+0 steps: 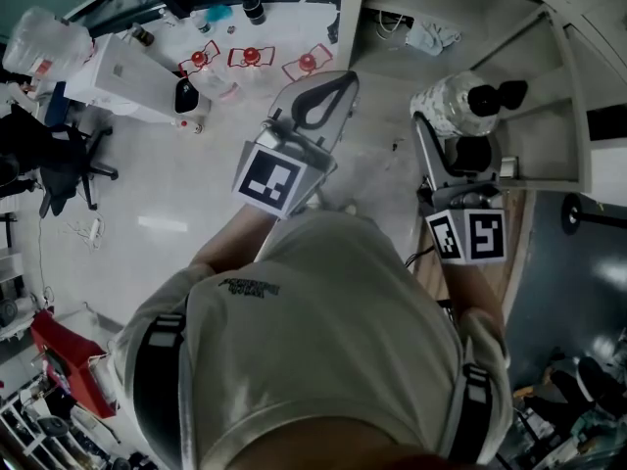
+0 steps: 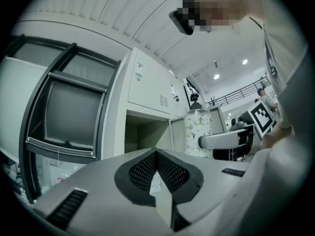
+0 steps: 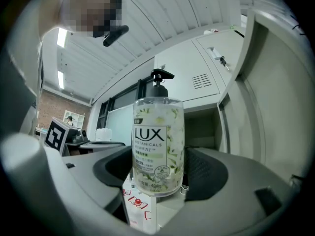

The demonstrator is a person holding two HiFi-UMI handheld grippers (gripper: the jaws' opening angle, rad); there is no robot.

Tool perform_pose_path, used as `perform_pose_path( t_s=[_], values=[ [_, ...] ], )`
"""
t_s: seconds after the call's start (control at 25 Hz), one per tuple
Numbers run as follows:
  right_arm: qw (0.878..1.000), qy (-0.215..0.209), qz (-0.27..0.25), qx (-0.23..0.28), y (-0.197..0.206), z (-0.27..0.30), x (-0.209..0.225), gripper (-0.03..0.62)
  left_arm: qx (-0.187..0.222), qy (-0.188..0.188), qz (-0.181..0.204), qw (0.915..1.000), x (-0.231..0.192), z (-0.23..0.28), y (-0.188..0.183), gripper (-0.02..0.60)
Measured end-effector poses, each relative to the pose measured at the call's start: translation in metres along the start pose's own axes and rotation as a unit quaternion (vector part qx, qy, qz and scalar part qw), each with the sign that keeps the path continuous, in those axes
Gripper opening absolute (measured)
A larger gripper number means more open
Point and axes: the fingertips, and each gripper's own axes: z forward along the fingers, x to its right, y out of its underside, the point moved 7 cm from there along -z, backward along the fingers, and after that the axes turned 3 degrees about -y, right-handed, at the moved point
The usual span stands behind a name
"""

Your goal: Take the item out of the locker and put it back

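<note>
Now right claw [image 3: 160, 173] grips soap bottle [image 3: 157, 136] upright; left claw [image 2: 157, 155] closed, empty.

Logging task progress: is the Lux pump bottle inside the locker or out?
Out: the Lux pump bottle stands upright in the right gripper, outside the open locker compartment.

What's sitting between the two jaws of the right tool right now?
A Lux pump bottle, upright and clamped by the right tool. The right gripper view shows it squarely; the head view shows it from above.
</note>
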Motion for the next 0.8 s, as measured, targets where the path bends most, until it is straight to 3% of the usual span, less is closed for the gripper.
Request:
perform_pose_path(
  t_s=[0.32, 0.8],
  values=[
    [1.000, -0.004, -0.001, -0.001, 0.0008, -0.0001, -0.0019, 0.328, -0.004, -0.017, -0.037, 0.9991, -0.0032, -0.0006, 0.0057, 0.011],
    [1.000, -0.010, -0.006, -0.001, 0.0005, 0.0083, 0.0020, 0.328, -0.010, -0.013, -0.024, 0.9996, -0.0026, 0.0071, 0.0040, 0.011]
  ],
)
